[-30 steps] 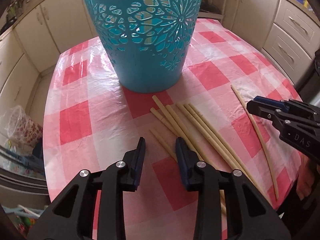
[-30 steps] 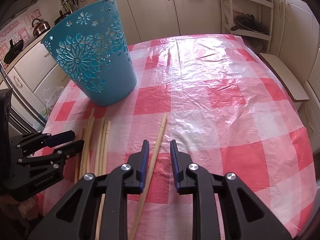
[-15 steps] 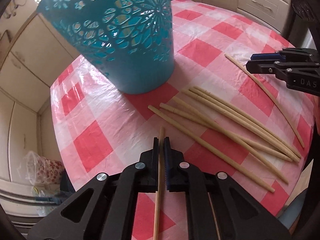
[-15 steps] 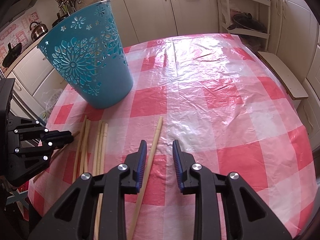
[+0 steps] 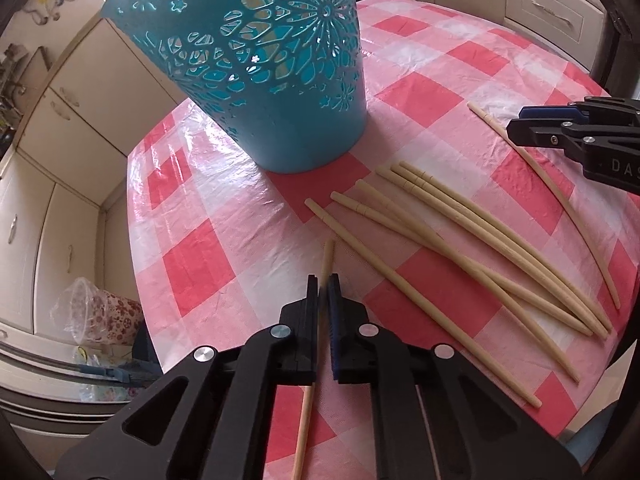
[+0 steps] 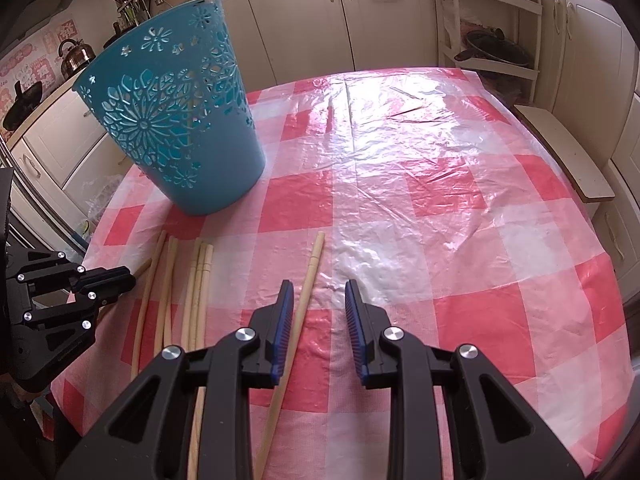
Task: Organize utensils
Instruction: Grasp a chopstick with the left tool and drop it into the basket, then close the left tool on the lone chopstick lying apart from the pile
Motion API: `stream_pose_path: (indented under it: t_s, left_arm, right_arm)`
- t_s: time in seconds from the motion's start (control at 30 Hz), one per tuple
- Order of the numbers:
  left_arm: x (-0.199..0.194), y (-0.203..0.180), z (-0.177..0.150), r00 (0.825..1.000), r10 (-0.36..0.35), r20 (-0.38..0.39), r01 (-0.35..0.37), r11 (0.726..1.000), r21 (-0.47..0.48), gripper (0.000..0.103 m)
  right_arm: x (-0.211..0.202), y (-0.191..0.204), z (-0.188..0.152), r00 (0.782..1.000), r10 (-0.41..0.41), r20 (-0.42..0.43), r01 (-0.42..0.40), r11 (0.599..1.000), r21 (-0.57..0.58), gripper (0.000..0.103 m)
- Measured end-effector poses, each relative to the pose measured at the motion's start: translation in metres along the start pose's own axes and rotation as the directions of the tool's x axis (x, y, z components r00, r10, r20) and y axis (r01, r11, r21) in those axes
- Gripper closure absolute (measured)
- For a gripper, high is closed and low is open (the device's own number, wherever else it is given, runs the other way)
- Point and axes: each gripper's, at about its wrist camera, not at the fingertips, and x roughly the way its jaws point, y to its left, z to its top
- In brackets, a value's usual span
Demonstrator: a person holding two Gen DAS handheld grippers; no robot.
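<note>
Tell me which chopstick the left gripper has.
The chopstick clamped in the left gripper, lifted beside the loose ones lying on the tablecloth.

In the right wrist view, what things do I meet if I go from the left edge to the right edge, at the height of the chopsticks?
Left gripper → group of chopsticks lying side by side on the tablecloth → single chopstick → right gripper, open, the single chopstick just inside its left finger.

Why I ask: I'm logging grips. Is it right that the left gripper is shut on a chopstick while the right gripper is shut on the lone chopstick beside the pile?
Not quite. The left gripper is shut on a chopstick, but the right wrist view shows the right gripper open, its jaws apart above the lone chopstick, not clamping it.
</note>
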Motion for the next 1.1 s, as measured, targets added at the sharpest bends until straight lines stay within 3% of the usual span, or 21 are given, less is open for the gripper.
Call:
stream_pose_path:
  t_s: [0.2,0.37,0.47,0.53,0.63,0.7,0.77,0.87,0.97,1.0,1.1]
  left_arm:
    - [-0.022,0.004,-0.013,0.999,-0.024,0.044,0.028,0.995,-0.099,0.099]
    - [-0.072,0.031,-0.018,0.982,-0.067,0.176,0.108,0.965,-0.238,0.099]
    - [-0.106,0.051,-0.009,0.96,-0.07,0.273,0.154,0.942,-0.299,0.1]
    - [-0.134,0.066,0.0,0.935,-0.066,0.348,0.189,0.924,-0.333,0.101]
    - [-0.17,0.083,0.019,0.885,-0.056,0.463,0.247,0.899,-0.363,0.103]
    - [-0.187,0.088,0.033,0.858,-0.038,0.513,0.256,0.897,-0.361,0.103]
    - [-0.193,0.087,0.048,0.847,-0.03,0.531,0.25,0.904,-0.348,0.103]
    - [-0.183,0.086,0.056,0.862,-0.036,0.506,0.243,0.906,-0.348,0.103]
    - [-0.153,0.089,0.041,0.901,-0.007,0.433,0.196,0.899,-0.393,0.102]
    - [-0.14,0.093,0.033,0.913,-0.01,0.407,0.195,0.888,-0.416,0.102]
    - [-0.07,0.113,0.008,0.955,-0.065,0.291,0.219,0.815,-0.536,0.098]
  right_arm:
    - [-0.001,0.002,-0.001,1.0,-0.008,0.007,0.008,1.0,-0.012,0.076]
    - [-0.002,0.002,-0.001,1.0,-0.003,0.009,0.003,1.0,-0.006,0.075]
    - [-0.003,0.003,-0.001,1.0,0.001,0.011,-0.001,1.0,-0.007,0.075]
    - [-0.003,0.002,-0.001,1.0,0.004,0.009,-0.004,1.0,-0.007,0.075]
    - [-0.003,0.002,0.0,1.0,0.006,0.01,-0.006,1.0,-0.005,0.075]
    - [-0.002,0.001,0.0,1.0,0.007,0.009,-0.007,1.0,-0.004,0.075]
    - [-0.002,0.0,0.001,1.0,0.007,0.008,-0.007,1.0,-0.001,0.074]
    - [-0.002,-0.004,0.001,1.0,0.006,0.01,-0.006,1.0,0.008,0.073]
    - [-0.002,-0.009,0.002,1.0,0.01,0.009,-0.01,1.0,0.023,0.071]
    - [-0.002,-0.009,0.002,1.0,0.013,0.007,-0.013,1.0,0.028,0.07]
    - [0.0,-0.007,0.002,1.0,0.024,0.0,-0.024,0.999,0.022,0.069]
